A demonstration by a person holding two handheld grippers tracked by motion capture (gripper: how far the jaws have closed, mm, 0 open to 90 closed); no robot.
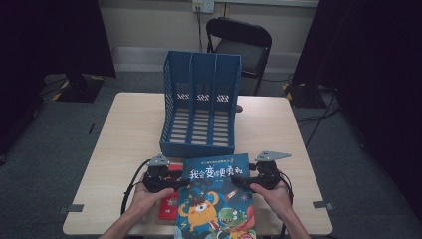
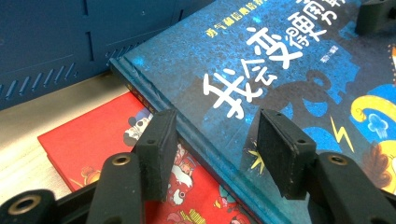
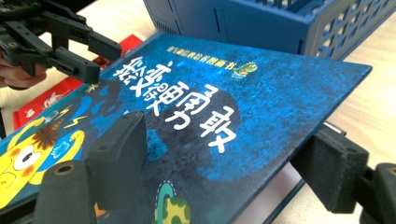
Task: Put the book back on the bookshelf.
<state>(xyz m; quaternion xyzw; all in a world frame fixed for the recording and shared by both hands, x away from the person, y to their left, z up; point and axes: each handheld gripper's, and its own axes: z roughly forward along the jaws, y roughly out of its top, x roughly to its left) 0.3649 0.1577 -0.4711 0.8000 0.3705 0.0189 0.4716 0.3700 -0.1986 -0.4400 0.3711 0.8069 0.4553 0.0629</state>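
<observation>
A big blue book (image 1: 216,196) with monsters on its cover lies at the near edge of the desk (image 1: 124,134). It rests partly on a red book (image 1: 168,204), which pokes out on the left. Just beyond both books stands a blue file rack (image 1: 201,107). The left gripper (image 1: 180,183) is at the blue book's left edge, with its jaws apart, one on each side of that edge. The right gripper (image 1: 239,182) is at the right edge. Its jaws are wide apart too, one above the cover and one below it.

Blue book (image 2: 280,60) cover speckled, semi-gloss; file rack (image 1: 201,107) blue plastic; table (image 1: 124,134) pale wood-look, perhaps laminate.
</observation>
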